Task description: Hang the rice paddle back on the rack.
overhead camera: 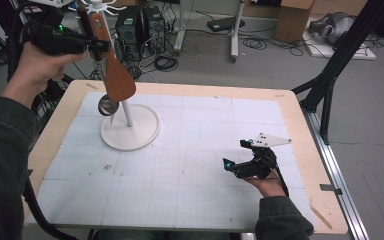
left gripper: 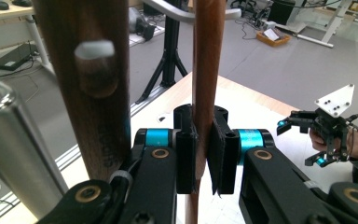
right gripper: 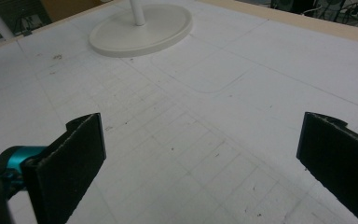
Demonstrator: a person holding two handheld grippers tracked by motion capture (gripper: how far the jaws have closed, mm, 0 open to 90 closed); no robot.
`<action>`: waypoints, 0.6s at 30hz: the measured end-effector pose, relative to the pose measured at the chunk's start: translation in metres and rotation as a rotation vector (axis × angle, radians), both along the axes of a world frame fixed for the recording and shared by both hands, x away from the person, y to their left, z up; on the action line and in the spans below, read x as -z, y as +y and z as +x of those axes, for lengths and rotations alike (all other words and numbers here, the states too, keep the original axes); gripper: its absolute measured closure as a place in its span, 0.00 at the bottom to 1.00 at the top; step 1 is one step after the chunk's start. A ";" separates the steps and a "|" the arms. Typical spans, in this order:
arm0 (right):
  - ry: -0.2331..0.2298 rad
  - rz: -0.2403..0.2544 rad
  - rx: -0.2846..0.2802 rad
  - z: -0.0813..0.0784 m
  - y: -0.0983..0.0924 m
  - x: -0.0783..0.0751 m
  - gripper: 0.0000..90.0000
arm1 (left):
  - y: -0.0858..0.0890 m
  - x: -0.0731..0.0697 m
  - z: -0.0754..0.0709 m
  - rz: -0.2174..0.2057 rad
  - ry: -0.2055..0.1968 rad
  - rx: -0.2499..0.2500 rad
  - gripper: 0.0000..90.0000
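Wooden spatula handle sits pinched in the left claw, up by the rack hooks. Lift straight, keeping clear of the neighbouring spoon, probably hooked. Farther off, the right claw rests wide open above the table.

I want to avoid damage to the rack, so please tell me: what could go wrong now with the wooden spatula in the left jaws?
The left gripper grips only the thin handle of the wooden spatula, so the spatula may pivot or slip. Its blade hangs close to the metal ladle and the rack's white pole; a sideways pull could knock them or tip the rack.
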State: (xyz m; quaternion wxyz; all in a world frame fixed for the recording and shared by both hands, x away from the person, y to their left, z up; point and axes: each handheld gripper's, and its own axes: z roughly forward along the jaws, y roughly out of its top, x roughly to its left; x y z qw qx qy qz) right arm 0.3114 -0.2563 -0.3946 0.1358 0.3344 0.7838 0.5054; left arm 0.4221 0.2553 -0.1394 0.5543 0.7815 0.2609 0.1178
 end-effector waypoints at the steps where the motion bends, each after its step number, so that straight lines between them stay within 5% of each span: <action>1: -0.001 0.001 0.000 0.000 0.000 0.000 0.00 | 0.001 0.001 0.000 -0.005 -0.001 -0.002 0.91; 18: -0.008 0.002 0.002 -0.001 0.000 -0.002 0.00 | 0.007 0.003 -0.015 0.026 -0.021 -0.042 0.80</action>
